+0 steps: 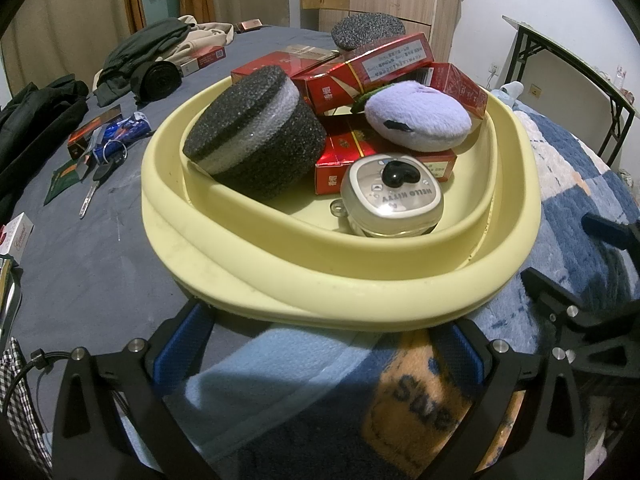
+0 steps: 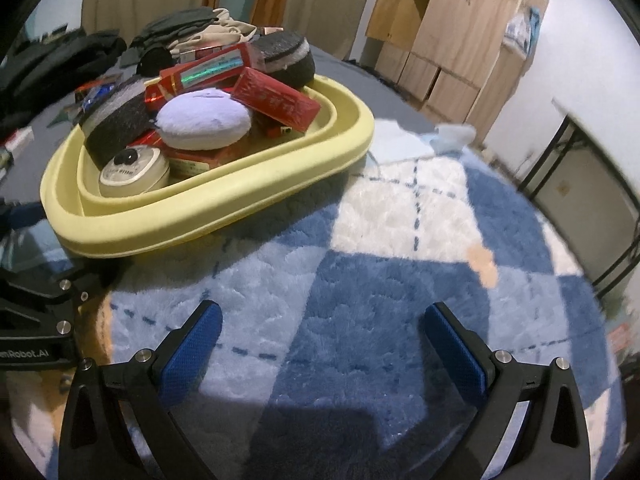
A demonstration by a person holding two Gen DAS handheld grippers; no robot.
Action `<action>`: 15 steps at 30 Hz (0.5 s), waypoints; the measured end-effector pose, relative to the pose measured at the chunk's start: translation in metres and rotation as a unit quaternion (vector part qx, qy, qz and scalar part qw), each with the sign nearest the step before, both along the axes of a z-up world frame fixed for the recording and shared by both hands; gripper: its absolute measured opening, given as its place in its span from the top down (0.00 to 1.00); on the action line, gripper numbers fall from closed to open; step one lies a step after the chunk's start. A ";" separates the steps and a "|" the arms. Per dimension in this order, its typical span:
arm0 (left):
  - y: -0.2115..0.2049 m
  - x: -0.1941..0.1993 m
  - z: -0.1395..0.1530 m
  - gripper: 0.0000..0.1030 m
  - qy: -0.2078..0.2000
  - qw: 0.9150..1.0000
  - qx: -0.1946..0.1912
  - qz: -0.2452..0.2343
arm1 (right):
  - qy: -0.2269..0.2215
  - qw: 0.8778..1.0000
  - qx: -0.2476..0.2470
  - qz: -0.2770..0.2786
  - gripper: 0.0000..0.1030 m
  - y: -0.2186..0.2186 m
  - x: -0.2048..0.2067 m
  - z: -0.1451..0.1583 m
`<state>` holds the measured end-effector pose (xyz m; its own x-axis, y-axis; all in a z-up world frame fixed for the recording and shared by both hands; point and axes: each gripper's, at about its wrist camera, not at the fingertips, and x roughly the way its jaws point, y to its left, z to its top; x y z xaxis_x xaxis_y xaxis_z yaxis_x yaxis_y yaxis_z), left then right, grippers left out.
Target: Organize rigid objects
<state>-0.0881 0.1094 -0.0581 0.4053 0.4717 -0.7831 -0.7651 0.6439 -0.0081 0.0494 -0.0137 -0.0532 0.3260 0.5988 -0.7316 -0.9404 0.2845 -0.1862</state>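
Looking thru the left wrist view first, the yellow basin [image 1: 344, 280] sat on the bed, part on the grey sheet [image 1: 100, 264] and part on the blue plaid blanket [image 1: 572, 184], already packed w/ rigid stuff: a black foam puck [image 1: 256, 140], red boxes [image 1: 368, 68], a purple plush pad [image 1: 420, 116] and a silver Hello Kitty case [image 1: 392, 200]. The left gripper [image 1: 324, 348] had its fingers spread wide and empty, the near rim of the basin sitting just above and between the blue pads [image 1: 182, 356], close but not seen touching. More loose items lay well apart on the sheet to the left: keys [image 1: 102, 172], a small red box [image 1: 94, 130], a white box [image 1: 16, 232]. Judging by that, the step was prob. fetching the next stray item, or grabbing the rim to shift the basin; either way it'd pay to approach low and square, close on a flat firm face, not the plush, and avoid knocking the top-heavy stack of boxes. In the right wrist view the basin [image 2: 224, 216] was up and to the left, well apart from the right gripper [image 2: 320, 344], whose fingers were also apart w/ nothing held, hovering over bare blanket [image 2: 360, 280]. The left tool's black frame [image 2: 36, 320] showed at the left edge near the basin's corner. Nothing rigid lay within the right fingers' reach.
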 end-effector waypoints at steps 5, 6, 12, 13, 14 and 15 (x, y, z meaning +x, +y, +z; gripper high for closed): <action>0.000 0.000 0.000 0.00 0.000 1.000 0.000 0.000 | 0.018 1.000 0.001 0.001 0.00 0.001 0.005 0.001; 0.000 0.000 0.000 0.00 0.000 1.000 0.000 0.000 | 0.009 1.000 0.001 0.000 0.00 0.001 0.003 0.001; 0.000 0.000 0.000 0.00 0.000 1.000 0.000 0.000 | 0.019 1.000 0.002 0.001 0.00 0.000 0.004 0.002; 0.000 0.000 0.000 0.00 0.000 1.000 0.000 0.000 | 0.016 1.000 0.002 0.001 0.00 0.000 0.005 0.002; 0.000 0.000 0.000 0.00 0.000 1.000 0.000 0.000 | 0.013 1.000 0.002 0.001 0.00 0.000 0.004 0.002; 0.000 0.000 0.000 0.00 0.000 1.000 0.000 0.000 | 0.013 1.000 0.002 0.001 0.00 0.000 0.007 0.001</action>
<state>-0.0879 0.1094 -0.0581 0.4052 0.4719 -0.7830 -0.7651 0.6439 -0.0079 0.0565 -0.0140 -0.0522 0.3059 0.6018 -0.7377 -0.9454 0.2835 -0.1608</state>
